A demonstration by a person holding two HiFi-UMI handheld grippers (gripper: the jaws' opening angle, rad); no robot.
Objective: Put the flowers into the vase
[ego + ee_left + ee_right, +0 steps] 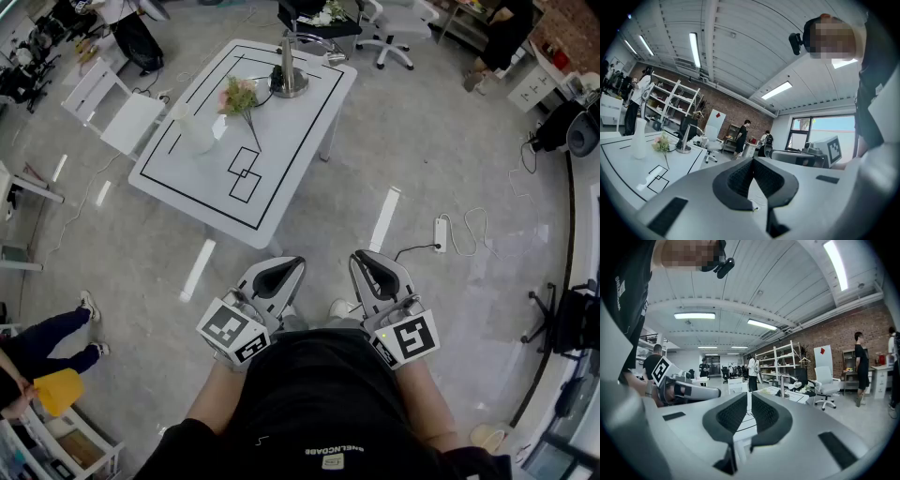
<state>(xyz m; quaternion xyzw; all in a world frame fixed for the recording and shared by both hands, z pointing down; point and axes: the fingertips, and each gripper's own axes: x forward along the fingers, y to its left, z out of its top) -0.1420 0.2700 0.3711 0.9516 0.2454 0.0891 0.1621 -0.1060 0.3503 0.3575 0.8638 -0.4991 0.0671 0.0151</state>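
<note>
Approach step, nothing picked yet. Pink-and-white flower bunch (241, 95) lies nr tabletop (281, 178) far edge, tall white vase (199, 131) beside it. Left gripper (299, 262) jaws together; right gripper (360, 256) jaws a slit apart, prob. empty. Next: step up, open wide over the stems.

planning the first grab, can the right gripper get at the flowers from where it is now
Probably not yet: the right gripper is held at the person's body, with bare floor between it and the table bearing the flowers. Nothing blocks the way; stepping closer should do.
</note>
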